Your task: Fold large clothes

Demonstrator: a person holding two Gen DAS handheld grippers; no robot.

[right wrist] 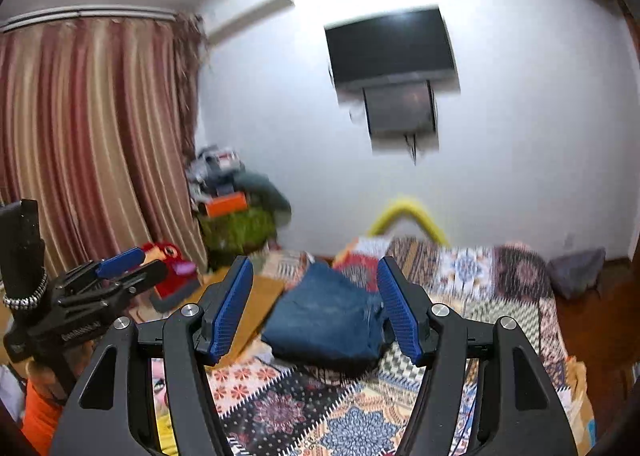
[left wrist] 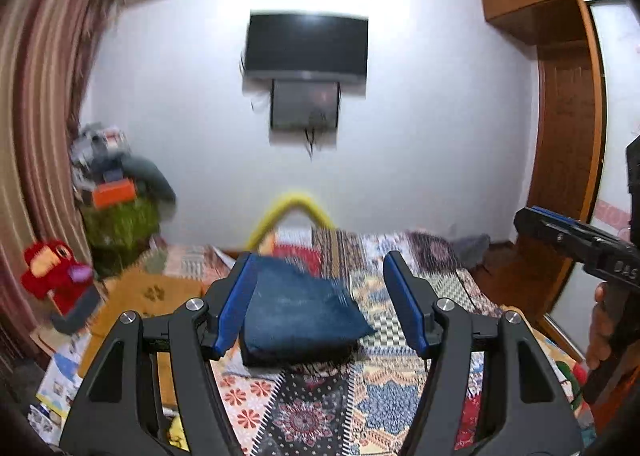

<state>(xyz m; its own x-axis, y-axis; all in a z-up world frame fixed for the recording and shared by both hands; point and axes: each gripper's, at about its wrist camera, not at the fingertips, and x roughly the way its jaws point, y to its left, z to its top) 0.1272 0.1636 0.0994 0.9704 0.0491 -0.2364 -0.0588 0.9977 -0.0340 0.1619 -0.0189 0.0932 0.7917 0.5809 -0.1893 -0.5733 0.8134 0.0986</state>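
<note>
Left gripper (left wrist: 320,300): jaws apart, nothing between the pads, raised above the bed. Right gripper (right wrist: 316,304): jaws likewise apart and empty. The garment, a dark blue denim piece (left wrist: 300,316), lies as a compact folded bundle on the patterned bedspread (left wrist: 304,408), ahead of both grippers and touched by neither as far as can be judged; the left fingertip overlaps it in the left view, but that reads as line of sight, not contact. Judgement: the folding appears largely complete. Risks from here: the bundle is thick and its upper layers look loose at the right edge, so a one-sided nip could drag the top layer and open the fold; a low approach could catch the bedspread along with the denim; the bundle sits toward the bed's left side near a tan board (right wrist: 256,296), so a push that way could slide it off. Both frames are blurred, and any edge position is uncertain. Differences between views: the left view alone shows the wooden wardrobe (left wrist: 560,103) and the right gripper from the side; the right view alone shows the left gripper from the side, a grey cushion (right wrist: 576,272) at the far right of the bed, and the curtain's (right wrist: 96,135) full width. Both show the wall-mounted screen (left wrist: 306,45).
</note>
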